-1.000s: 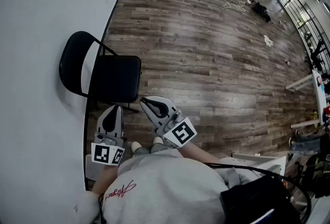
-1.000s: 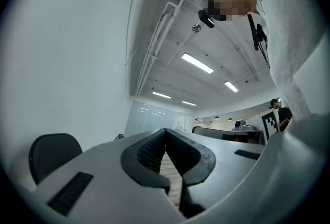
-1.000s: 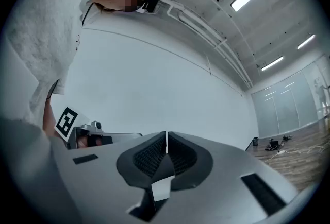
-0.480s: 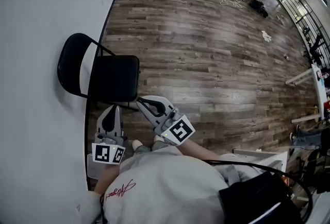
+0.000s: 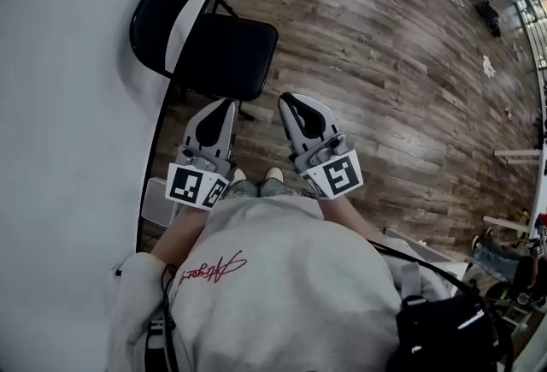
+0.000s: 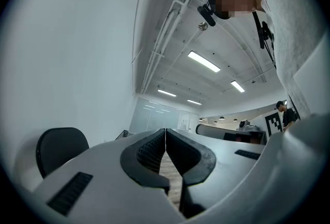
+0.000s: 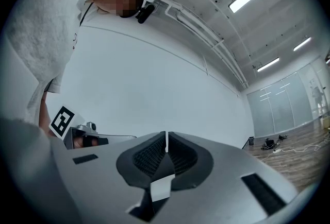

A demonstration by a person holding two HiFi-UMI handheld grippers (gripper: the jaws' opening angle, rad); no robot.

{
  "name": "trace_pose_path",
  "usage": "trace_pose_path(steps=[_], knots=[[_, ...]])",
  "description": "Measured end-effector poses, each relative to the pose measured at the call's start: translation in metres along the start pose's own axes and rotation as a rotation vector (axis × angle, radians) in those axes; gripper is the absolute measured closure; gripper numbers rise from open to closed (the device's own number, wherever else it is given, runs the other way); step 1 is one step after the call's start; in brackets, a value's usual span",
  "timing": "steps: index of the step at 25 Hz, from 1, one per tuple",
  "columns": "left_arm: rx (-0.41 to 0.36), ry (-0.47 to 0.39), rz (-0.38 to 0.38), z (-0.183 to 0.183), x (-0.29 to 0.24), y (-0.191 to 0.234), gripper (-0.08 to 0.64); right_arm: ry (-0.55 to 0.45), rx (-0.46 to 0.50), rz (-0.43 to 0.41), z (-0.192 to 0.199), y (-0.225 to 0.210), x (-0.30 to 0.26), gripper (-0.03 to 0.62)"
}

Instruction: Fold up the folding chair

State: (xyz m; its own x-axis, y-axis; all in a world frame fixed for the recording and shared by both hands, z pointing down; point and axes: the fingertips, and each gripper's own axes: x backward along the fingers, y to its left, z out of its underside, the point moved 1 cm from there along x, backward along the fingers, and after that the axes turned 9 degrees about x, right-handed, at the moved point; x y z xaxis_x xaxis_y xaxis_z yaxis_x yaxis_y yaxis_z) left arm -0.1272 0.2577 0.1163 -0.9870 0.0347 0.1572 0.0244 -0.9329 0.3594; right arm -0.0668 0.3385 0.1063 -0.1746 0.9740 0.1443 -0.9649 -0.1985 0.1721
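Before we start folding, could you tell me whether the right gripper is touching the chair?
Apart. The head view shows a strip of floor between the right gripper and the chair.

The folding chair [image 5: 224,54] has a matt black seat on thin black metal tubing. The floor [image 5: 385,79] is grained wood plank with a glossy sheen. The wall [image 5: 68,105] is smooth, matt white. The left claw [image 5: 227,105] and right claw [image 5: 287,98] are matt grey plastic with ribbed black pads [image 6: 149,151]. The sweatshirt [image 5: 282,276] is grey cloth.
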Motion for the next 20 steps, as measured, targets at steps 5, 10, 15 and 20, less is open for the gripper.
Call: trace_pose_path(steps=[5,10,15,20], knots=[[0.004,0.006,0.015,-0.001,0.001,0.011,0.541,-0.012,0.026,0.010,0.000,0.004,-0.011,0.566],[0.013,0.022,-0.002,-0.004,-0.007,0.027,0.541,-0.029,0.076,0.024,-0.002,0.001,-0.028,0.566],[0.034,0.064,-0.043,0.014,-0.025,0.049,0.541,-0.040,0.109,-0.004,0.011,-0.023,-0.049,0.565],[0.075,0.083,-0.125,0.039,-0.069,0.091,0.540,-0.031,0.093,-0.103,0.047,-0.074,-0.095,0.565]])
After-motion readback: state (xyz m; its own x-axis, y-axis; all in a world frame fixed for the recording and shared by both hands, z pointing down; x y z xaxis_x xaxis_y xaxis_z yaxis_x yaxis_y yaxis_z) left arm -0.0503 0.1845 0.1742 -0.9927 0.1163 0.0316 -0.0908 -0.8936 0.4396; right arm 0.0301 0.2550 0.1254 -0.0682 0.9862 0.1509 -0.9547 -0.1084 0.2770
